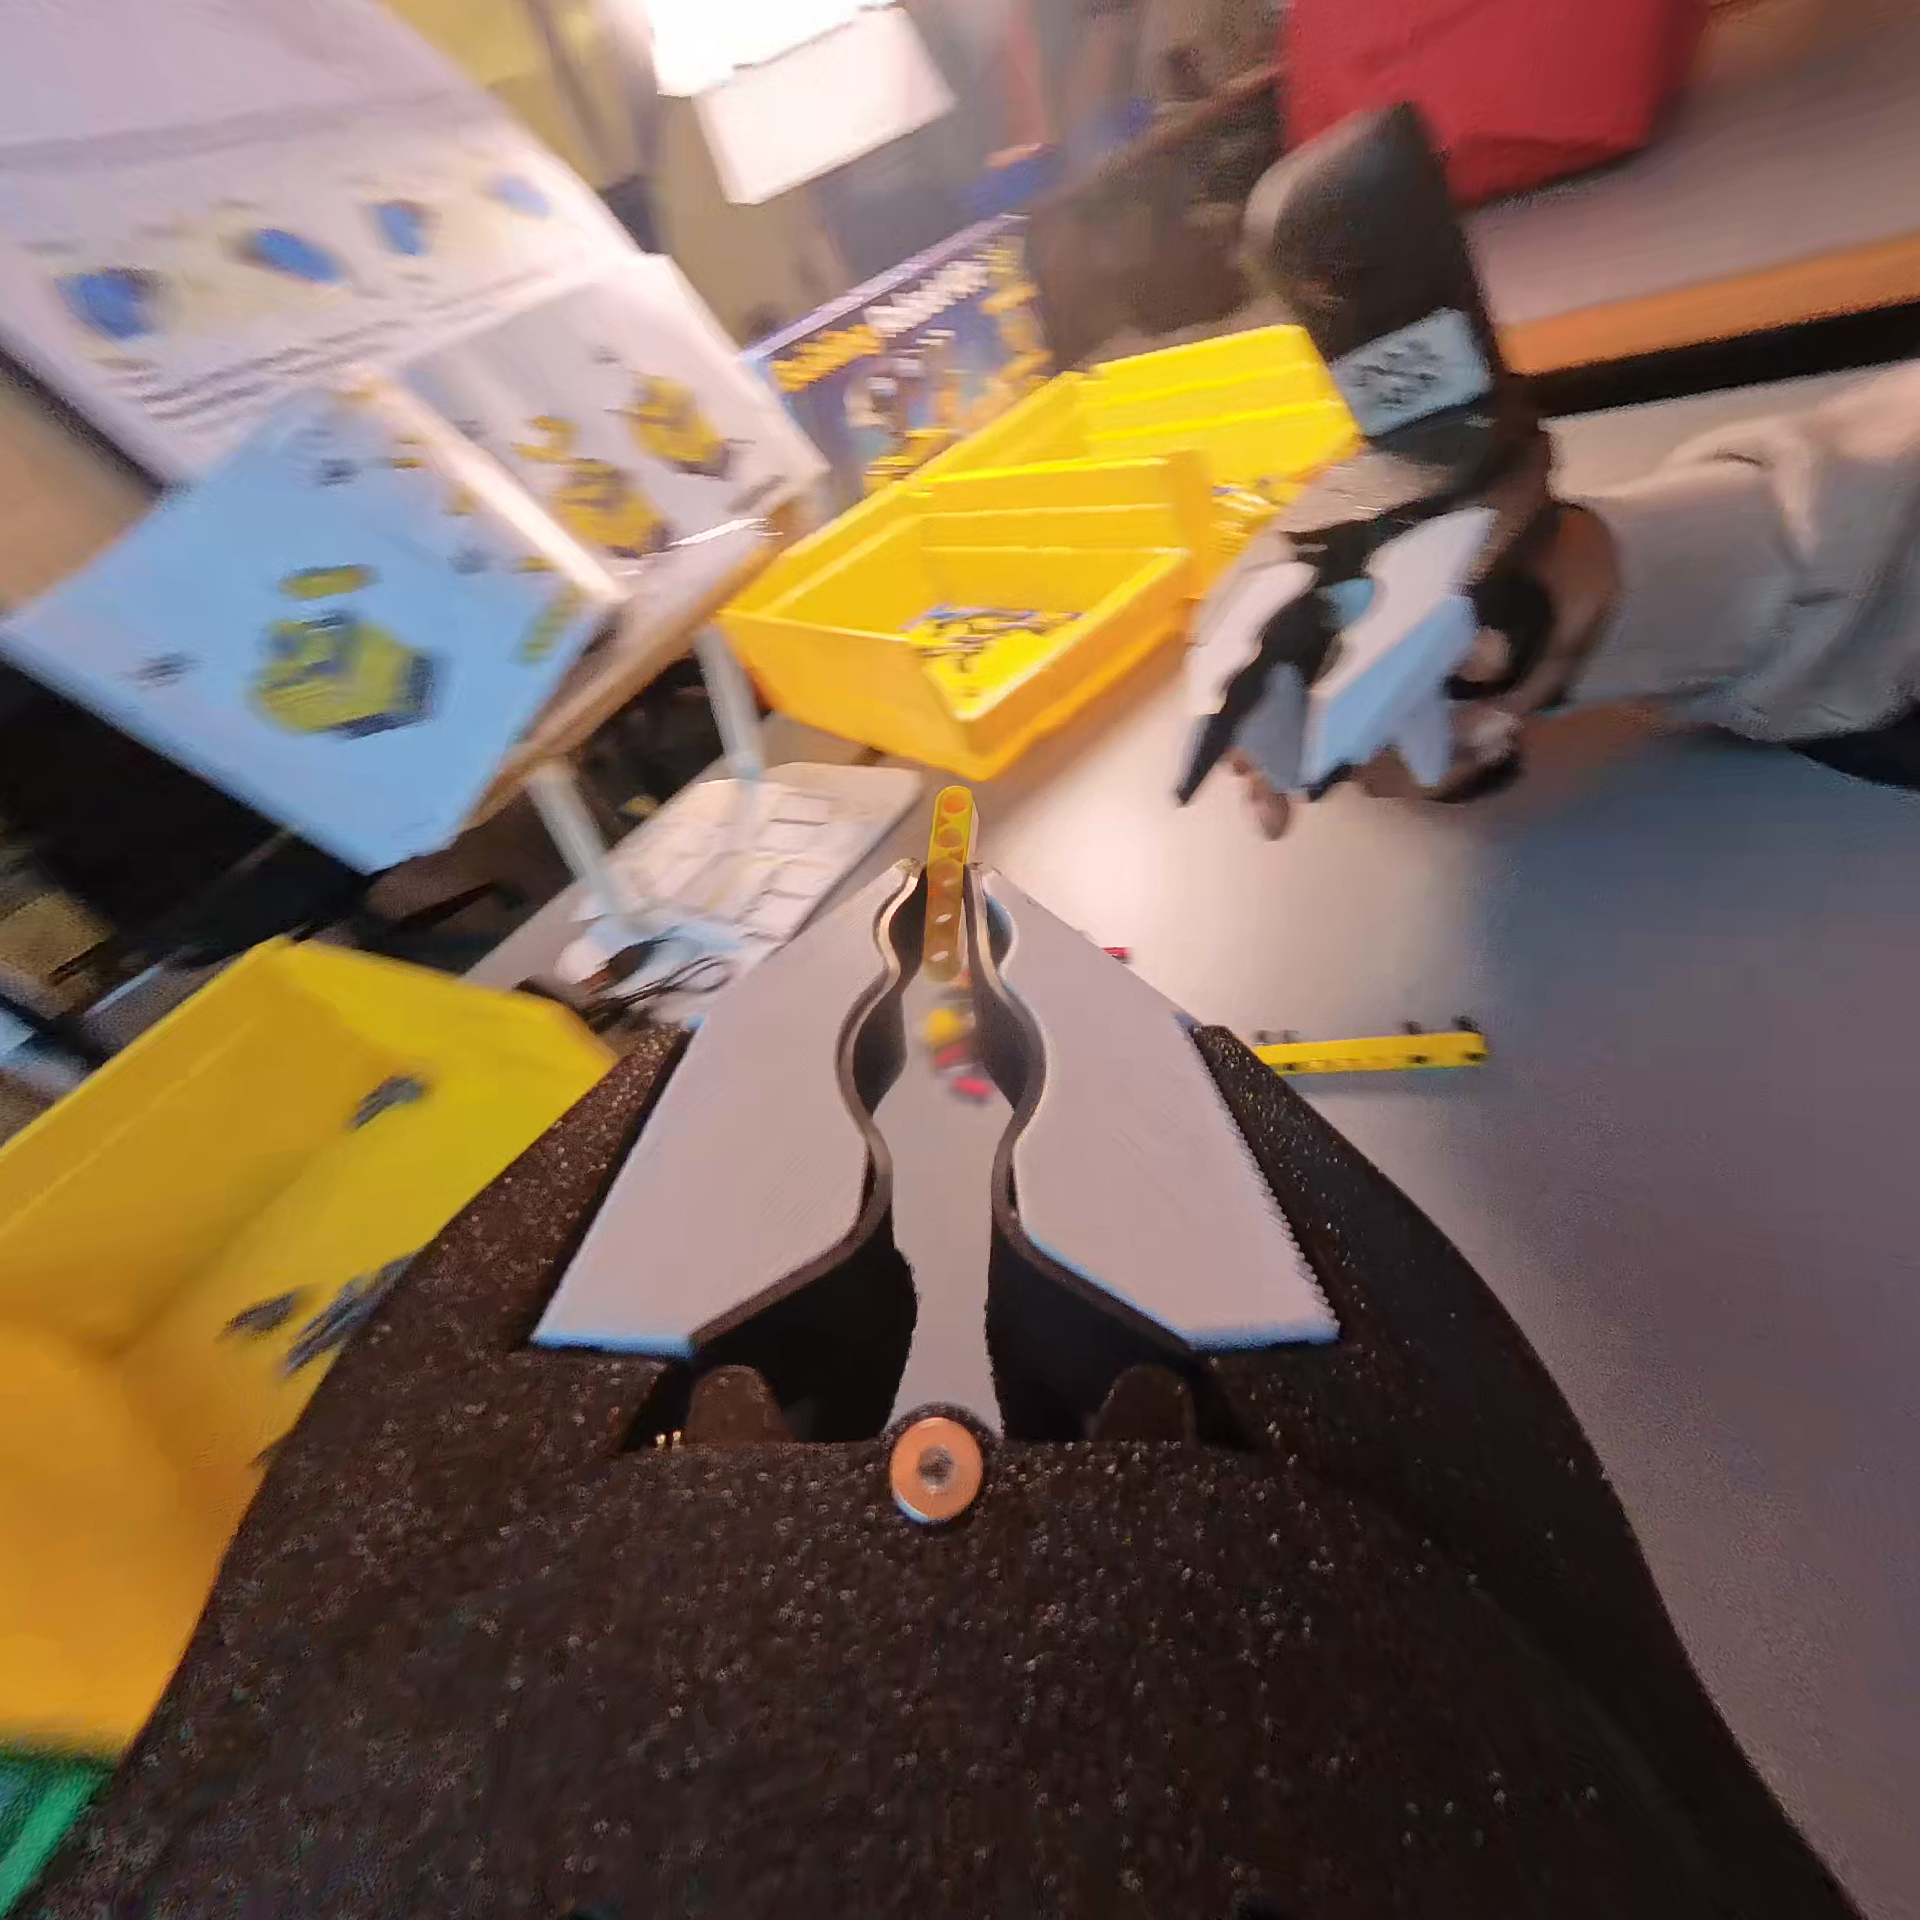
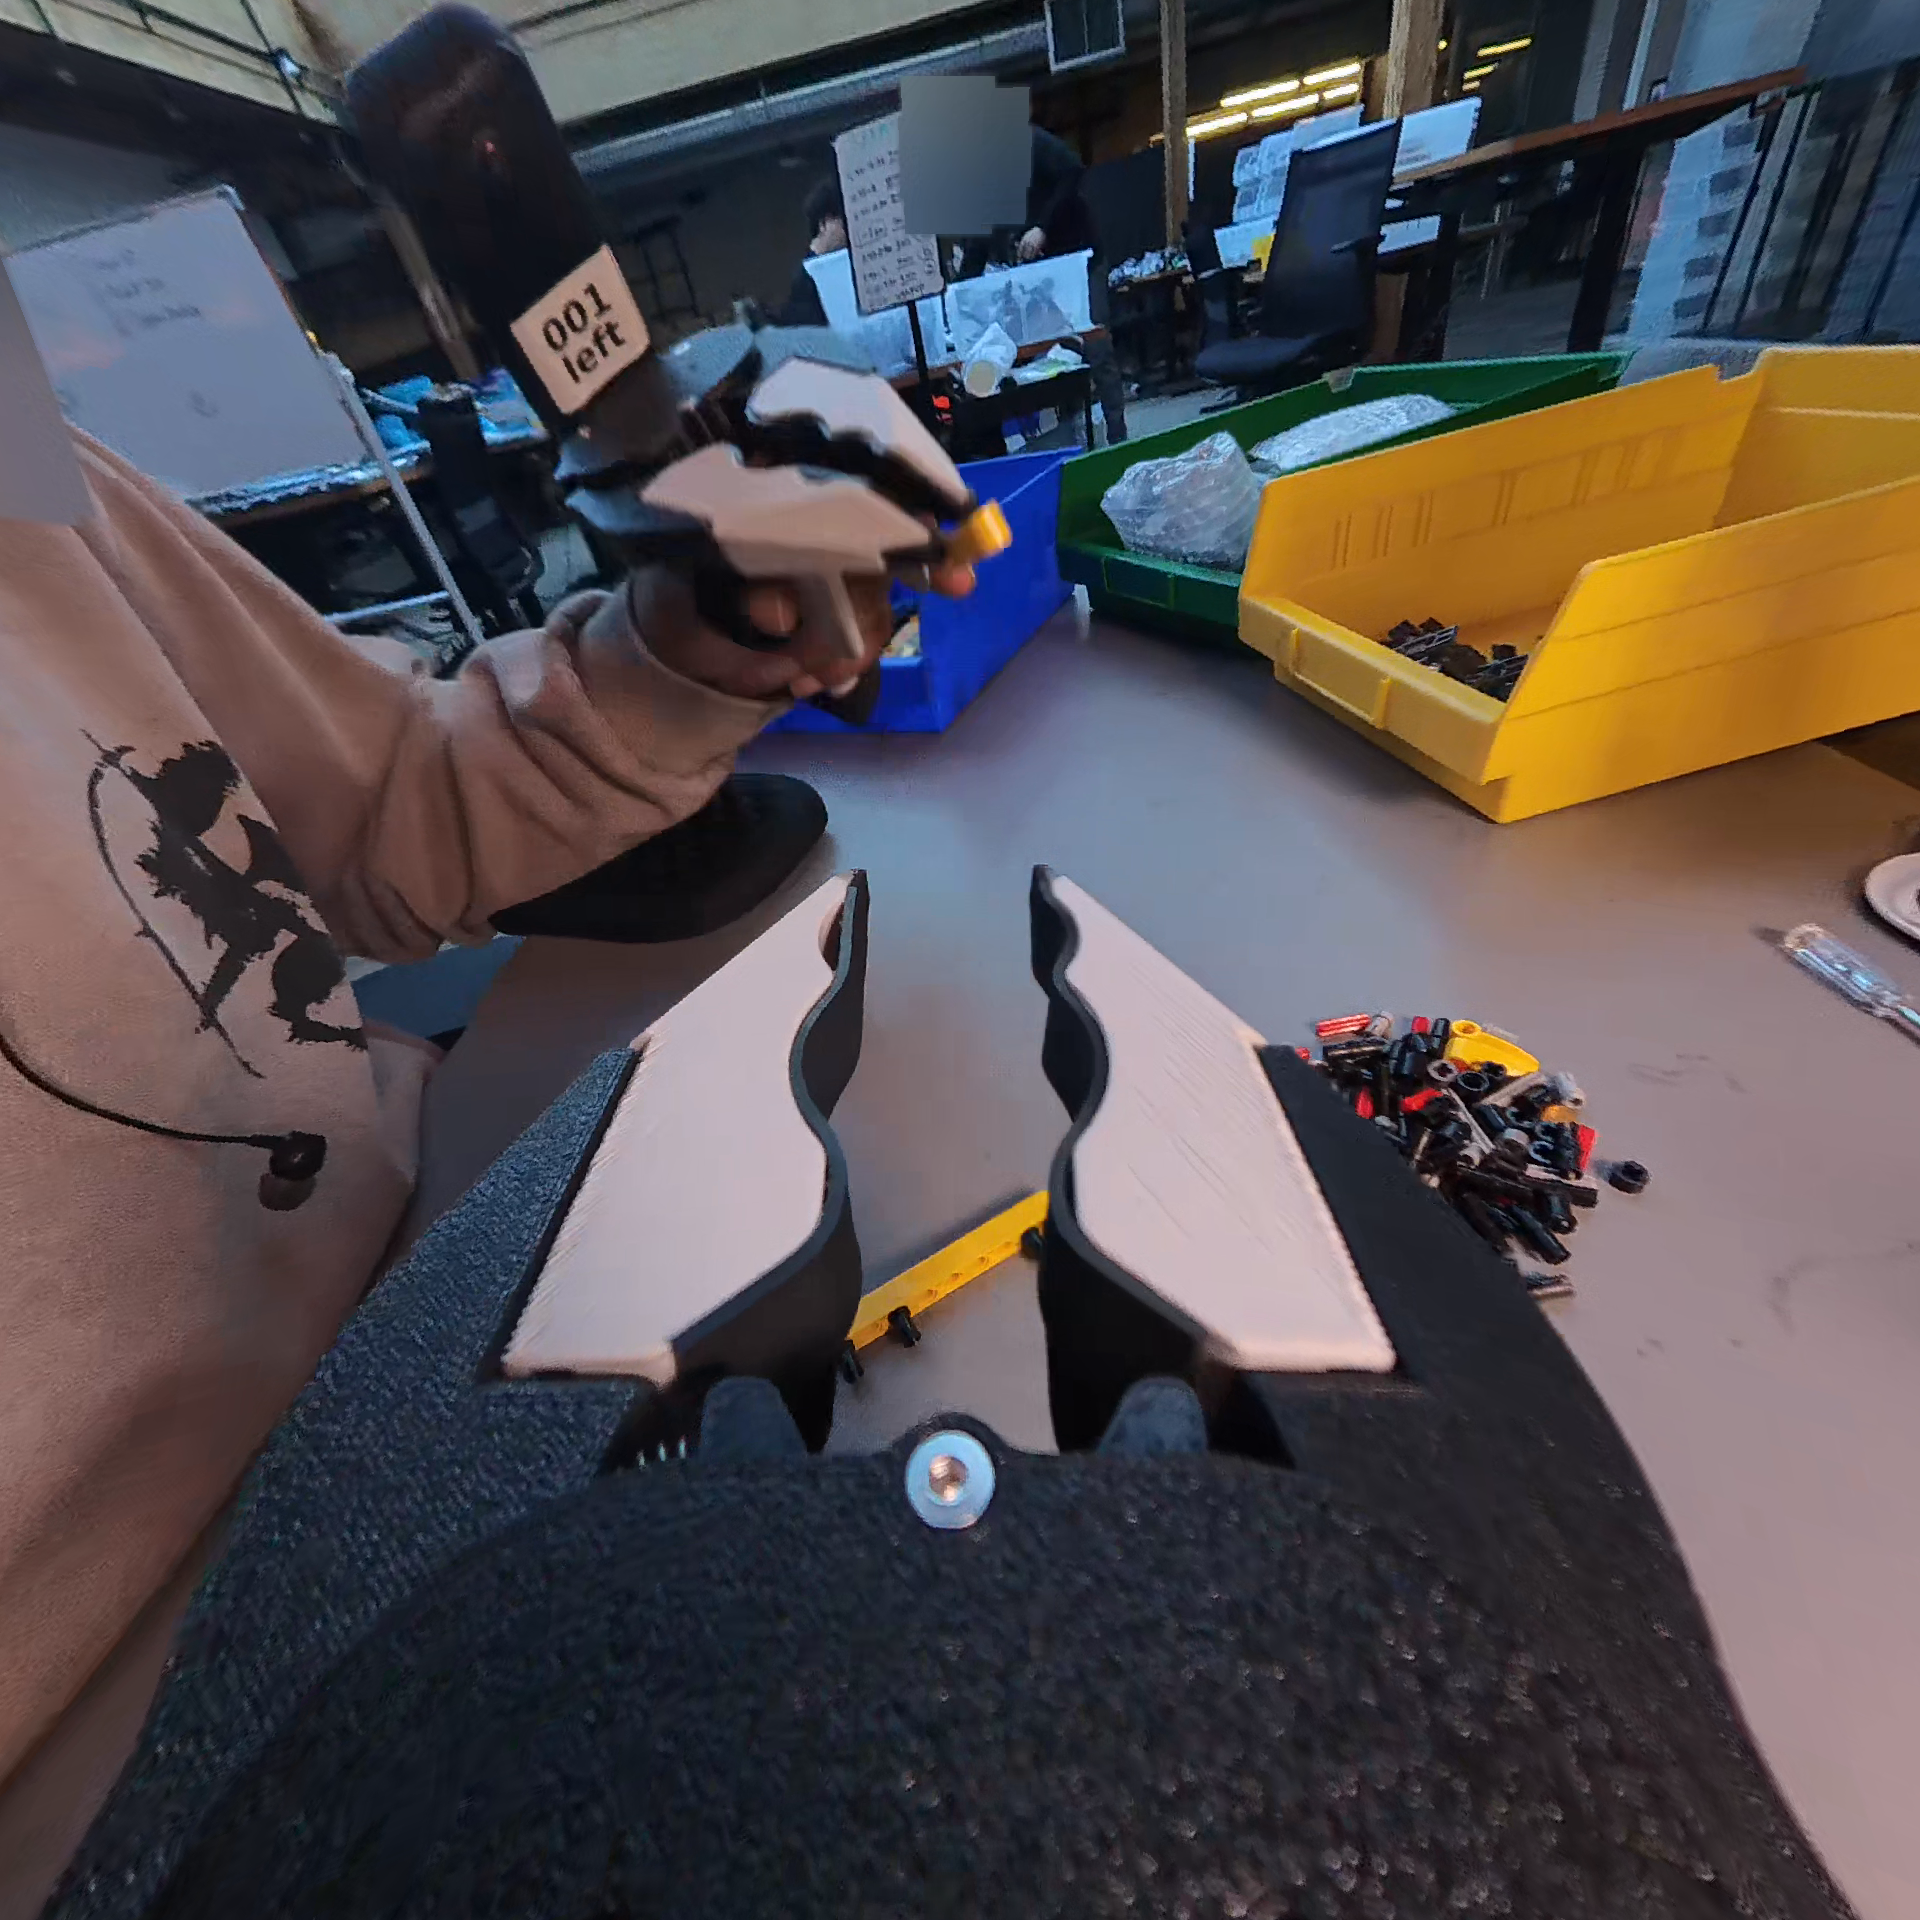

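Left gripper (image 1: 945, 883) fingers pinch a yellow holed beam (image 1: 951, 894); right gripper (image 2: 948, 894) fingers spread, empty, above the table (image 2: 1143, 779).

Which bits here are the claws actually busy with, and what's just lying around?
In use:
- left claw shut on a short yellow beam
- right claw, open, over a long yellow beam

Lying about:
- pile of small parts
- yellow bin
- blue bin
- green bin

Left wrist view: heavy motion blur on sheets (image 1: 312, 582), bins (image 1: 966, 623) and far gripper (image 1: 1340, 665); only near fingers (image 1: 748, 1122) and beam (image 1: 948, 894) sharp. Blown-out glare at top centre. Right wrist view: dim, cool, sharper; ceiling strips (image 2: 1278, 99) glowing upper right; soft shadows on table (image 2: 1195, 790). Fisheye bending at edges.
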`<state>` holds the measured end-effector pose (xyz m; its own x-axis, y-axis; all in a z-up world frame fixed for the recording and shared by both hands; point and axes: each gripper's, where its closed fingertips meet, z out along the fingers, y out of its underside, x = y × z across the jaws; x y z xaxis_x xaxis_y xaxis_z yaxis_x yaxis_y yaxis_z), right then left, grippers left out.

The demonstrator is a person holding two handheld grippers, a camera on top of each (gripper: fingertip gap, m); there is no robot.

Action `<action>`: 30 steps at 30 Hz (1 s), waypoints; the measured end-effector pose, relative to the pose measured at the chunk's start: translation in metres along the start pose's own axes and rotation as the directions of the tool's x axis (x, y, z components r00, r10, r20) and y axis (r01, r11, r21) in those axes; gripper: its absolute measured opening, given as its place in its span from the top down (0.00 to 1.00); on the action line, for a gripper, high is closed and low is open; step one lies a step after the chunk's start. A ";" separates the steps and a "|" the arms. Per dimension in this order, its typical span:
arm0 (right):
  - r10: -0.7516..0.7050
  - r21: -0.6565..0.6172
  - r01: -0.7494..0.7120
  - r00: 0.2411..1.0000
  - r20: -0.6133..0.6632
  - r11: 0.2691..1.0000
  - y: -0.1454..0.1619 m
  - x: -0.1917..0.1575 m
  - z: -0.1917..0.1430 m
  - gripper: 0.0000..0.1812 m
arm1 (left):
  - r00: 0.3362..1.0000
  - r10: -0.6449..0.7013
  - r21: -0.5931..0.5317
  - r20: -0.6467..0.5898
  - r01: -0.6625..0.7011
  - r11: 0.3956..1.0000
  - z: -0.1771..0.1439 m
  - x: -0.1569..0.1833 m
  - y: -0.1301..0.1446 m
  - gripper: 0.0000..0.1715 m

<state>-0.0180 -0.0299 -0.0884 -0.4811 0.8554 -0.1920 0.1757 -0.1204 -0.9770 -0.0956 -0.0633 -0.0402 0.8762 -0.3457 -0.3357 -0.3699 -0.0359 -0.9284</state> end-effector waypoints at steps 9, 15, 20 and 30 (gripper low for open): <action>-0.024 -0.055 0.021 0.998 -0.063 0.998 0.002 -0.009 -0.029 0.81 | 0.605 -0.129 -0.264 0.786 0.517 0.814 -0.262 -0.164 0.102 0.97; -0.027 -0.147 0.017 0.998 -0.064 0.989 0.028 -0.013 -0.023 0.81 | 0.621 0.040 -0.522 0.783 0.621 0.585 -0.296 -0.154 0.172 1.00; -0.036 -0.141 0.025 0.996 -0.076 0.990 0.026 -0.014 -0.024 0.81 | 0.654 0.038 -0.584 0.755 0.646 0.492 -0.293 -0.153 0.190 0.91; -0.014 -0.164 -0.001 0.996 -0.092 0.986 0.037 -0.011 -0.026 0.81 | 0.791 -0.174 -0.751 0.587 0.612 0.249 -0.252 -0.096 0.238 0.85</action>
<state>0.0160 -0.0307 -0.1196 -0.4025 0.8998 -0.1685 0.3148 -0.0368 -0.9484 -0.3454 -0.2750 -0.1887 0.9385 0.2832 -0.1975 0.2122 -0.9244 -0.3169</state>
